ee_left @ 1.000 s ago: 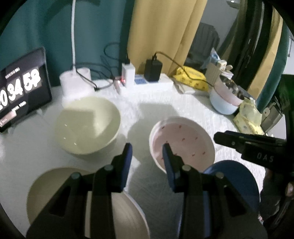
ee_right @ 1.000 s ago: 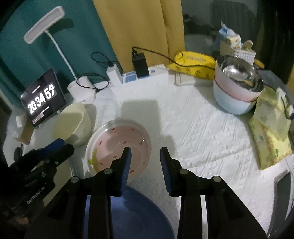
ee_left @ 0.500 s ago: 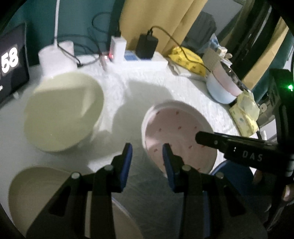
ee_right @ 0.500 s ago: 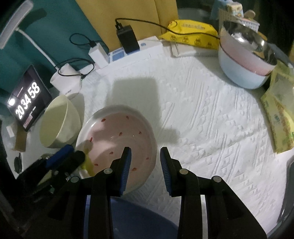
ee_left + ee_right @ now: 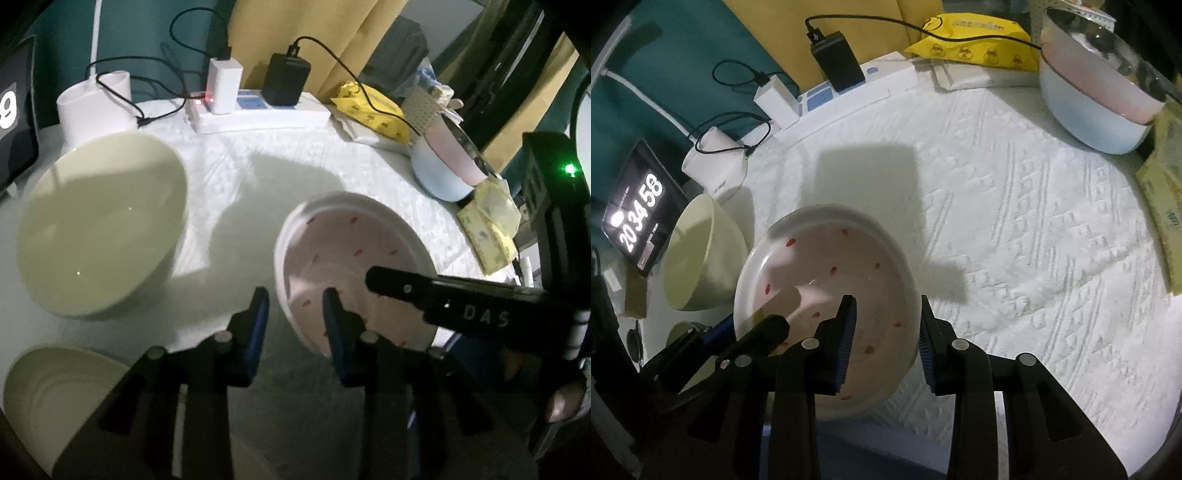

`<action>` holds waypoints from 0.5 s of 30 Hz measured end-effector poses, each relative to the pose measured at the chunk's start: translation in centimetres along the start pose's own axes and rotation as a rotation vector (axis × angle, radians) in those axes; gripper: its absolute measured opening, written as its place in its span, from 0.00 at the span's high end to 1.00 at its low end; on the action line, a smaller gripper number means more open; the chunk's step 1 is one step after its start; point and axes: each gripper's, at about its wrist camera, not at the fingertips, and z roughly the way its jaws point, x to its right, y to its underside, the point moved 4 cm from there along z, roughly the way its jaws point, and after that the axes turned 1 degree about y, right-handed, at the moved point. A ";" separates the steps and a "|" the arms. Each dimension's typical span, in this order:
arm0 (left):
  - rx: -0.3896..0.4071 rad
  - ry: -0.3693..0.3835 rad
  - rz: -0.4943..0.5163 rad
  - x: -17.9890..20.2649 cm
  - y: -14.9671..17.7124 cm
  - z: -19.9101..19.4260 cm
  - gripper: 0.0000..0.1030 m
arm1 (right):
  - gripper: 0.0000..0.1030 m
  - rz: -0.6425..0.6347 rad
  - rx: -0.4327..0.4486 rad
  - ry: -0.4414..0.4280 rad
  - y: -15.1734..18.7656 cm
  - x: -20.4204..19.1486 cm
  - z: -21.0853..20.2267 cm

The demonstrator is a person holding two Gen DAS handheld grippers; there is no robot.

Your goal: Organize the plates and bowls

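A pink bowl with red specks [image 5: 354, 251] [image 5: 827, 273] sits on the white cloth. My left gripper [image 5: 295, 314] straddles its near-left rim, one finger inside and one outside. Its jaws are closing with the rim between them, and a gap still shows at the pads. My right gripper [image 5: 886, 328] straddles the opposite rim the same way and is open, its outer finger close against the bowl's wall. A pale green bowl [image 5: 99, 236] [image 5: 701, 258] stands to the left. A cream plate [image 5: 55, 398] and a blue plate [image 5: 849, 450] lie under the grippers.
A pale blue bowl [image 5: 1089, 118] [image 5: 439, 177] holding a pink and a steel bowl stands at the far right. Along the back are a power strip [image 5: 258, 110], a lamp base [image 5: 92, 107], a clock screen [image 5: 639, 214] and a yellow packet [image 5: 971, 40]. Green packets [image 5: 487, 229] lie at the right edge.
Both grippers have come down and tilted toward the pink bowl, and each now has its rim between its fingers. The left jaws have narrowed a little.
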 end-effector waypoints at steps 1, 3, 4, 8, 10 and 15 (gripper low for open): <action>0.003 0.003 0.004 0.1 0.0 0.0 0.73 | 0.67 -0.004 0.004 0.005 0.0 -0.1 0.0; 0.007 0.000 0.010 0.2 0.0 0.0 0.74 | 0.68 -0.018 0.018 0.023 0.1 -0.3 0.0; 0.010 -0.003 0.012 0.1 0.0 0.0 0.74 | 0.68 -0.023 0.023 0.030 0.1 -0.4 0.0; 0.018 -0.012 0.018 0.2 -0.1 0.1 0.76 | 0.70 -0.041 0.046 0.044 0.1 -0.6 0.0; 0.025 -0.020 0.014 0.1 -0.1 0.0 0.76 | 0.72 -0.053 0.061 0.048 0.1 -0.6 -0.1; 0.062 -0.034 0.027 0.2 -0.4 -0.8 0.76 | 0.83 -0.080 0.113 0.058 -0.1 -0.8 -0.9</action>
